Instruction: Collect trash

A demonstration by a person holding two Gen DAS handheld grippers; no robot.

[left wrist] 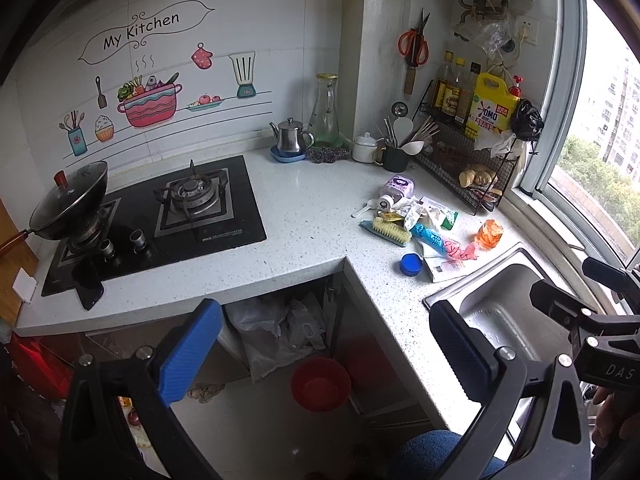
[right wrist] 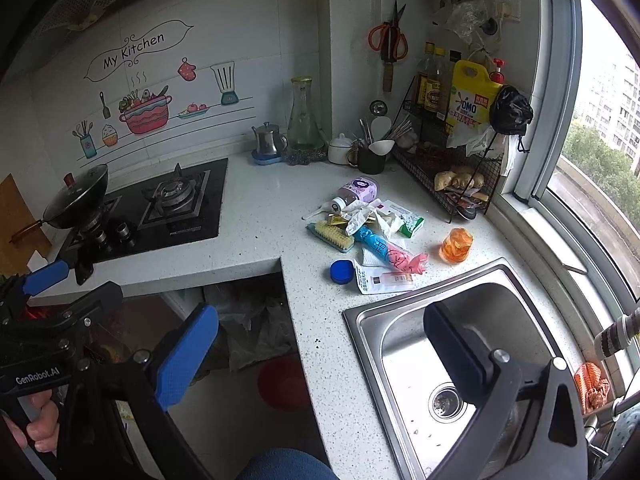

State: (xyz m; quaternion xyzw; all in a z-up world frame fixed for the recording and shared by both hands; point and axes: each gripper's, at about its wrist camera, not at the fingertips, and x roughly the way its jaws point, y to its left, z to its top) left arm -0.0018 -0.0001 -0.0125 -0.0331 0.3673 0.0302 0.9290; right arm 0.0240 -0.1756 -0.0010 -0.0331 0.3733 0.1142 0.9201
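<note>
A pile of trash lies on the white counter: a purple bottle on its side, crumpled white wrappers, a blue and pink packet, a flat white packet, a green-white pack, a blue lid and an orange plastic cup. The same pile shows in the left wrist view. My left gripper is open and empty, well short of the pile, over the floor gap. My right gripper is open and empty, above the counter edge by the sink. A lined bin stands under the counter.
A scrubbing brush lies beside the pile. The steel sink is at the front right. A wire rack with bottles stands at the back right. The gas hob with a wok is at the left. A red basin sits on the floor.
</note>
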